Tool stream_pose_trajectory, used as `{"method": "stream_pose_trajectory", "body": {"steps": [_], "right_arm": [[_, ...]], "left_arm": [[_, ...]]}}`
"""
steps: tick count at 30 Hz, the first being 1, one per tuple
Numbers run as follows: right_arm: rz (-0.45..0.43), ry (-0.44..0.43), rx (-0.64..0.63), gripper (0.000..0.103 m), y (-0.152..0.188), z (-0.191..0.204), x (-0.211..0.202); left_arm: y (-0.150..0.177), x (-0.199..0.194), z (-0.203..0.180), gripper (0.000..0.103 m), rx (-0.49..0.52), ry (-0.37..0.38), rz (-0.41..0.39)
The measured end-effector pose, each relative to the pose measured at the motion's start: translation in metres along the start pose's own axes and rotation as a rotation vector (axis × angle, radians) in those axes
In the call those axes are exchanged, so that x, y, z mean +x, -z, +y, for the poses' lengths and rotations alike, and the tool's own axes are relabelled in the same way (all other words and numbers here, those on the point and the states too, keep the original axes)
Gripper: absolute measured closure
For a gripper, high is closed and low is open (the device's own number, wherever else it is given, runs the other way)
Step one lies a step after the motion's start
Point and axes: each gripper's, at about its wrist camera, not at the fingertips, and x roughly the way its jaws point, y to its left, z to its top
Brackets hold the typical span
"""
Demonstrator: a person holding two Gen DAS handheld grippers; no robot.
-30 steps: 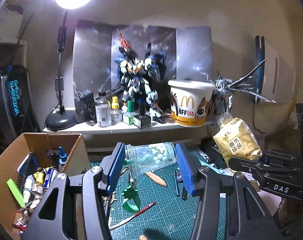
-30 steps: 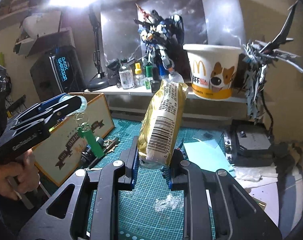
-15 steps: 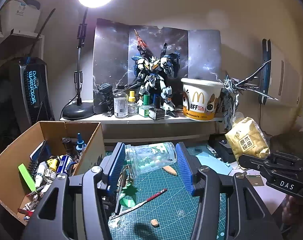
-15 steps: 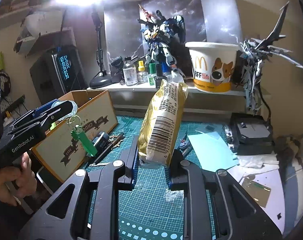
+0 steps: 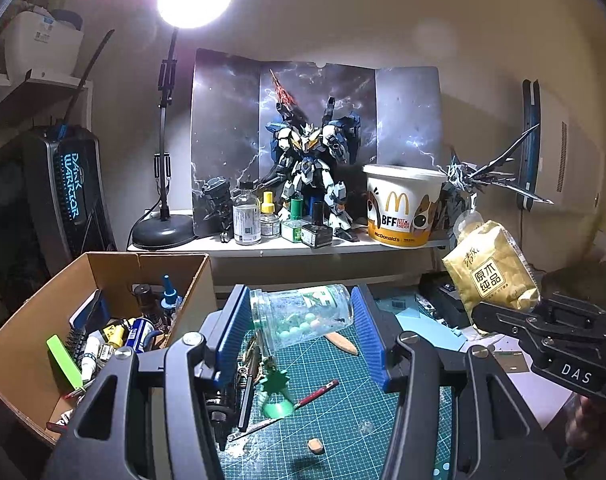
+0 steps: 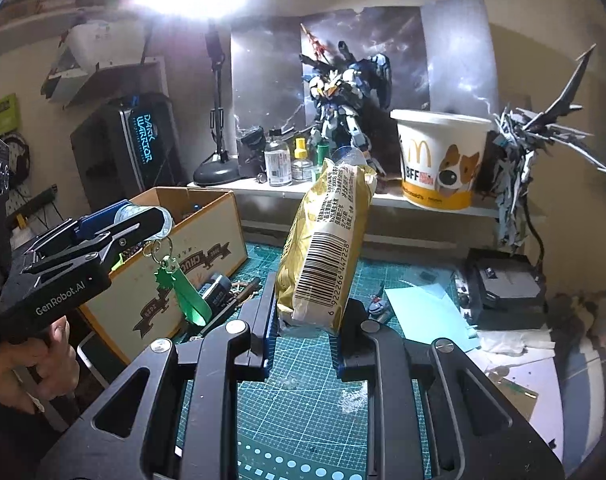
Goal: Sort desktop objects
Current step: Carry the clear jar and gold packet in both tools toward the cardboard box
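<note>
Left gripper (image 5: 301,326): clamped on clear jar (image 5: 303,316), held sideways above cutting mat (image 5: 343,412).
Right gripper (image 6: 303,320): clamped on gold packet (image 6: 323,248), upright.

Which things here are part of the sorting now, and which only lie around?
Part of the job:
- clear jar, in left tongs
- gold packet, in right tongs
- cardboard box

Lying about:
- robot model
- McDonald's bucket
- desk lamp
</note>
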Motion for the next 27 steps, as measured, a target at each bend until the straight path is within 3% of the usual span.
{"method": "stream_pose_trajectory", "body": {"steps": [18,27], "right_arm": [[-0.019,-0.062,-0.042,0.083,-0.011,0.025,0.005],[-0.025,-0.124,-0.080,0.083,-0.019,0.045,0.014]], "left_arm": [[-0.015,-0.030,0.012,0.051,-0.005,-0.018,-0.061],[-0.023,-0.055,0.042,0.051,-0.045,-0.075,-0.101]]}}
